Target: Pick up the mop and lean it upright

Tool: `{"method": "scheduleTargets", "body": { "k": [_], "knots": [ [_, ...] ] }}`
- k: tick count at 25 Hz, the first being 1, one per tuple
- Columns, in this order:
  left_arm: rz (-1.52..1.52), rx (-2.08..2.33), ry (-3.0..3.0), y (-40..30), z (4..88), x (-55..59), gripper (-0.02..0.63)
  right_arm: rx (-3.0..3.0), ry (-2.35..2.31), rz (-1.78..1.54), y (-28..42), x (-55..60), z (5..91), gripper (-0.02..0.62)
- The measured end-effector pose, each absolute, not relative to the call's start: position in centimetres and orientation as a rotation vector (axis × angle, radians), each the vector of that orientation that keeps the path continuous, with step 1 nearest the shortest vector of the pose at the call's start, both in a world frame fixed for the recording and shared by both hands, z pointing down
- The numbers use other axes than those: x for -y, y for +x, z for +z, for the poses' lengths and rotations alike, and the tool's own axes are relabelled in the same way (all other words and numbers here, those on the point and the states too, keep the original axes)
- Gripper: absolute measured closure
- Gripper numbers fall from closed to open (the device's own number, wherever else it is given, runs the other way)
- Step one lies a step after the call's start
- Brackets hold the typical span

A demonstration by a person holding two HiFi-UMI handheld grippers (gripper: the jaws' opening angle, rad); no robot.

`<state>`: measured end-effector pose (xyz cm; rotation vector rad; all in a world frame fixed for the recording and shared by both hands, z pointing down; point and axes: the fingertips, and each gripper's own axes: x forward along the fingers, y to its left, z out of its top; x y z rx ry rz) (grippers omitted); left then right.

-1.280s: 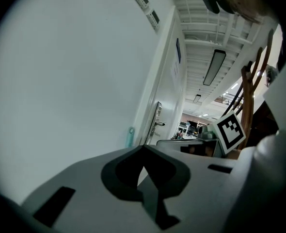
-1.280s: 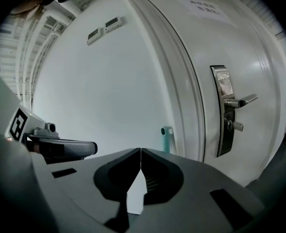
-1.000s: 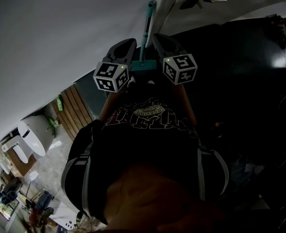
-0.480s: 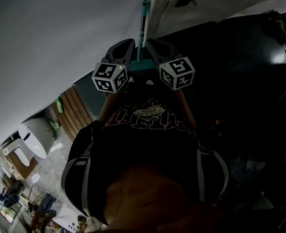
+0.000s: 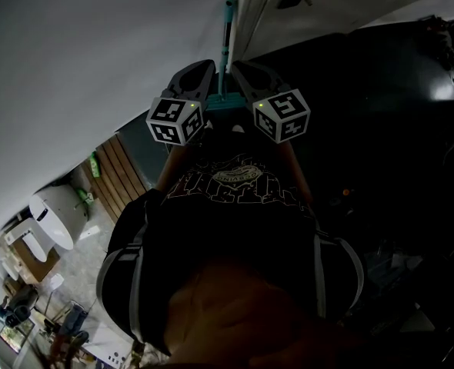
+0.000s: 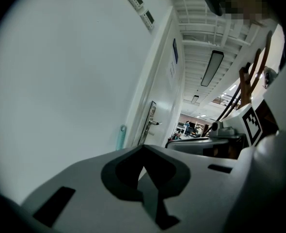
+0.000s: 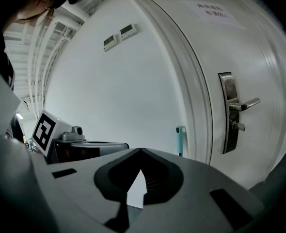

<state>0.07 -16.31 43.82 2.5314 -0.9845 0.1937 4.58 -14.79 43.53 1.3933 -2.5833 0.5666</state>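
1. One mop [image 5: 228,41] stands upright against the wall [image 5: 96,52], just beside the single door [image 7: 240,57].
2. Two grippers, both apart from the mop: the left gripper [image 6: 143,148] has its jaws pressed together, holding nothing.
3. The right gripper [image 7: 141,150] also has its jaws closed tight and empty.

— what's underfoot for us here?
— a dark, dim floor [image 5: 381,129] on our right, and a pale speckled floor [image 5: 88,260] at our lower left.
— and what do we see resting on it?
— the teal flat mop head [image 5: 228,104] sits at the foot of the white wall [image 5: 96,44]. further left lies a brown slatted wooden panel [image 5: 119,174], with a white rounded machine [image 5: 48,217] near it. beyond that is small clutter [image 5: 27,321] too blurred for us to name.
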Motion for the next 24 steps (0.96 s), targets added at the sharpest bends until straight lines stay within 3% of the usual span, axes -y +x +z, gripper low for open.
{"method": "scheduleTargets", "body": {
  "k": [24],
  "knots": [
    [0.203,0.992,2.527,0.42,44.07,16.61,0.558,2.594,1.344,0.572,4.59,15.41,43.91,0.577]
  ]
}}
